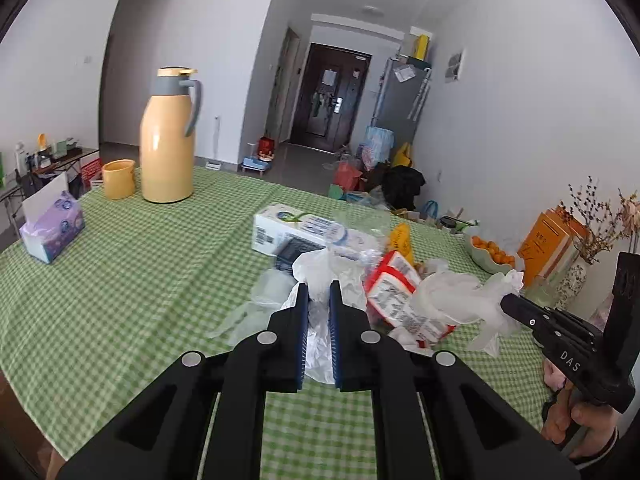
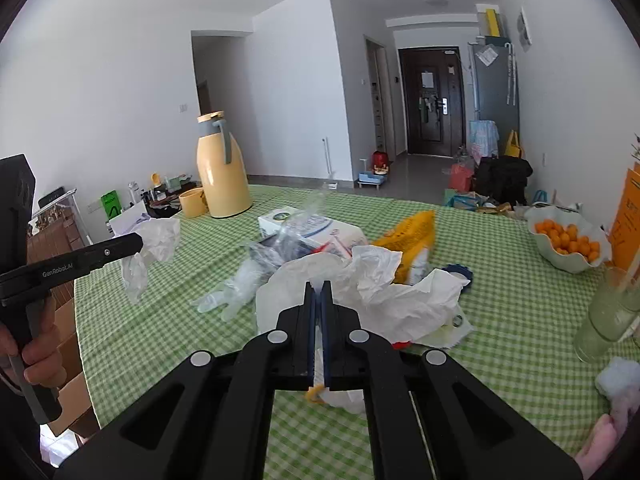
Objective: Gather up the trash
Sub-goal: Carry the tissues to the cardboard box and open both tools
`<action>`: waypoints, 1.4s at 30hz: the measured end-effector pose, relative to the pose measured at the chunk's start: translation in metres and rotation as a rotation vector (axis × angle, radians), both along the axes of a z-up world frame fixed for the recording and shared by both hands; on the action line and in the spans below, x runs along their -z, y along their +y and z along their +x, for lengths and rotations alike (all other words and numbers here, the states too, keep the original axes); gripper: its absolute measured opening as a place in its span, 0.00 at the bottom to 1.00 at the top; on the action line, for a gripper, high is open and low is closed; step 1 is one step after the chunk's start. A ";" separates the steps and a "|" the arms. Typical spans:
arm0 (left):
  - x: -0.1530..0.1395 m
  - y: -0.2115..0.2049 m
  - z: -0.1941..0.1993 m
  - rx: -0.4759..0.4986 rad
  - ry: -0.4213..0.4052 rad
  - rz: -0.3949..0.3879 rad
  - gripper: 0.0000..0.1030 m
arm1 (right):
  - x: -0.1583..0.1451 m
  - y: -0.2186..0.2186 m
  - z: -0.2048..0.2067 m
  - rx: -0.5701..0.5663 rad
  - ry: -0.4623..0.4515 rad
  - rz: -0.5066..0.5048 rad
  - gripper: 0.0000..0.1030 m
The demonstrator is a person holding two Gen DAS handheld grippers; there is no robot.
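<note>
Fig.: L to R across the green-check tablecloth [image 1: 120,280]. Left gripper [image 1: 319,292]: fingers nearly together, pinching thin clear plastic film [image 1: 320,340], which runs btw. the pads & bulges past the tips. Risk: film is slippery, could slide out if lifted fast. Trash pile [image 1: 360,272] (carton, wrappers) sits just beyond the tips. Right gripper [image 2: 319,292]: fingers clamped on white crumpled plastic [image 2: 380,292], prob. a bag edge; view poor. Risk: pulling may drag wrappers toward the fruit bowl [image 2: 568,264].
</note>
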State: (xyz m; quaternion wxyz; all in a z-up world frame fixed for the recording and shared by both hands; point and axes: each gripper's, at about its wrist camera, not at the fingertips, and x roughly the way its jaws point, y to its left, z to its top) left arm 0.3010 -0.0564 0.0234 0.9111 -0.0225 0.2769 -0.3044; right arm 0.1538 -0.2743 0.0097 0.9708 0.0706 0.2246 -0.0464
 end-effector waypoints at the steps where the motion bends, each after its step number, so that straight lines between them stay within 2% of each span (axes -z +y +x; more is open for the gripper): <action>1: 0.000 0.013 0.004 -0.015 0.004 0.002 0.07 | -0.002 0.009 0.008 -0.016 -0.001 -0.006 0.03; 13: -0.004 0.193 0.019 -0.341 -0.027 -0.009 0.07 | -0.009 0.153 0.112 -0.337 0.010 -0.057 0.03; 22: 0.003 0.330 -0.016 -0.642 -0.038 0.043 0.07 | 0.001 0.290 0.160 -0.638 0.049 -0.069 0.03; 31: 0.017 0.451 -0.068 -0.931 0.007 0.062 0.07 | 0.021 0.422 0.173 -0.897 0.091 -0.077 0.02; 37: 0.032 0.498 -0.096 -1.017 0.047 0.049 0.07 | 0.035 0.482 0.171 -1.015 0.148 -0.100 0.02; 42: 0.058 0.508 -0.095 -1.020 0.118 0.043 0.07 | 0.054 0.511 0.168 -1.075 0.206 -0.154 0.03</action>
